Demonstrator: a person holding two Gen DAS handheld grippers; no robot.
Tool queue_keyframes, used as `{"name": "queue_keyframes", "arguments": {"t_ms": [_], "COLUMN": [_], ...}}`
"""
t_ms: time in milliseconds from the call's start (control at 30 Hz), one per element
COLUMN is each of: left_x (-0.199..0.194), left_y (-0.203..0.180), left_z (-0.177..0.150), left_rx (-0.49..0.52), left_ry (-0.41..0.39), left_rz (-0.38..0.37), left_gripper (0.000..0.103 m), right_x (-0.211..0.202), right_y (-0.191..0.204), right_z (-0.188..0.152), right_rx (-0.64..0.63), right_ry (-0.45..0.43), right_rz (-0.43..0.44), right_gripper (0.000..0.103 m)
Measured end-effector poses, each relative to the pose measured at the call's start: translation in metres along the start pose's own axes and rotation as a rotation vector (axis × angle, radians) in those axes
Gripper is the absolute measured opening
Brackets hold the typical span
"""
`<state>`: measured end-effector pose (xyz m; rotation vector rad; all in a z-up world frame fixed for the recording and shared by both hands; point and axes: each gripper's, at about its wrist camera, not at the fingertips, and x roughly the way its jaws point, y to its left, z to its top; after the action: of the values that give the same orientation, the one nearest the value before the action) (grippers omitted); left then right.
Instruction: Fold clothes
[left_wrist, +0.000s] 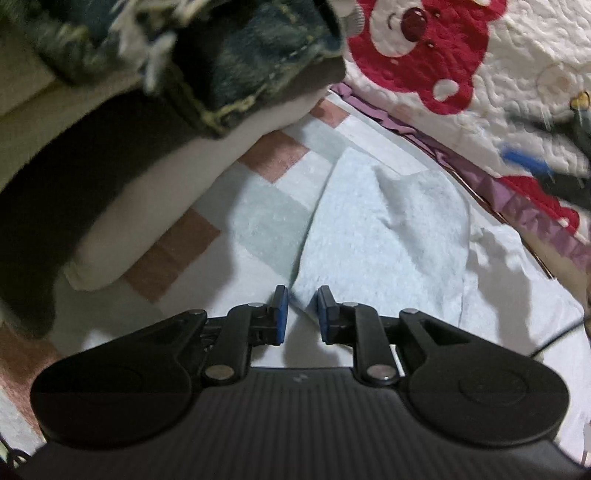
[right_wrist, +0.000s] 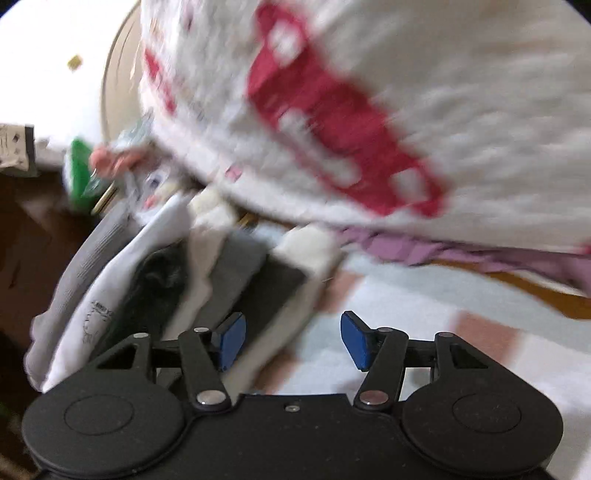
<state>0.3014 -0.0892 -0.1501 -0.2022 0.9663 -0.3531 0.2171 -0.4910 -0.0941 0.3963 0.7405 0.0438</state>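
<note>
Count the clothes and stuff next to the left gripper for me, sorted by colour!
Light blue: 1, the light blue cloth
Dark blue: 1, the jeans
Beige: 1, the folded beige garment
White with red: 1, the bear quilt
Total: 4

Both grippers, left (left_wrist: 300, 314) and right (right_wrist: 291, 341), are matte black with blue pads (right_wrist: 232, 339), silver pivot screws (left_wrist: 219, 371) and ribbed bodies.
</note>
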Motion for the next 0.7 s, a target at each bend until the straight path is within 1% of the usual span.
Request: {"name": "queue_keyframes", "arguments": {"t_ms": [67,133,200,233,300,333,367,400,500,533,633,667,700], "left_x": [-0.002,-0.008,-0.015,-0.019,-0.013,-0.011,0.0,0.01,0.052,0.066,0.096,0.104,0.107], "left_y": [-0.004,-0.015,-0.032,-0.041,-0.064,-0.076,-0.088,-0.101,-0.131,-0.136,-0.143,-0.139,-0.137], "left_z": [0.003,0.004,0.003,0.003,0.006,0.007,0.012,0.016,0.033,0.037,0.047,0.049,0.05], "left_rx": [0.049,0.155,0.264,0.318,0.401,0.441,0.443,0.441,0.442,0.457,0.51,0.508,0.517], "left_ry": [0.003,-0.035,-0.095,-0.125,-0.157,-0.172,-0.148,-0.122,-0.005,0.005,0.008,0.002,-0.018], "left_rz": [0.014,0.035,0.032,0.03,-0.026,-0.056,-0.115,-0.176,-0.255,-0.223,-0.079,-0.057,-0.051], "left_gripper": [0.02,0.02,0.023,0.027,0.033,0.039,0.042,0.042,0.042,0.038,0.037,0.037,0.036], "right_x": [-0.024,-0.048,-0.072,-0.085,-0.112,-0.125,-0.138,-0.152,-0.192,-0.205,-0.245,-0.259,-0.272], "right_y": [-0.02,-0.04,-0.06,-0.071,-0.094,-0.105,-0.116,-0.127,-0.161,-0.172,-0.206,-0.217,-0.229], "right_z": [-0.012,-0.024,-0.036,-0.045,-0.064,-0.073,-0.083,-0.092,-0.12,-0.13,-0.158,-0.167,-0.177], "right_rx": [0.012,0.024,0.035,0.065,0.136,0.171,0.206,0.241,0.347,0.382,0.488,0.523,0.558], "right_ry": [-0.045,-0.09,-0.135,-0.145,-0.16,-0.167,-0.175,-0.182,-0.204,-0.211,-0.233,-0.24,-0.247], "right_rz": [-0.045,-0.09,-0.134,-0.158,-0.206,-0.23,-0.253,-0.277,-0.349,-0.372,-0.443,-0.467,-0.491], "right_gripper": [0.062,0.061,0.055,0.054,0.053,0.053,0.053,0.053,0.054,0.054,0.054,0.054,0.054]}}
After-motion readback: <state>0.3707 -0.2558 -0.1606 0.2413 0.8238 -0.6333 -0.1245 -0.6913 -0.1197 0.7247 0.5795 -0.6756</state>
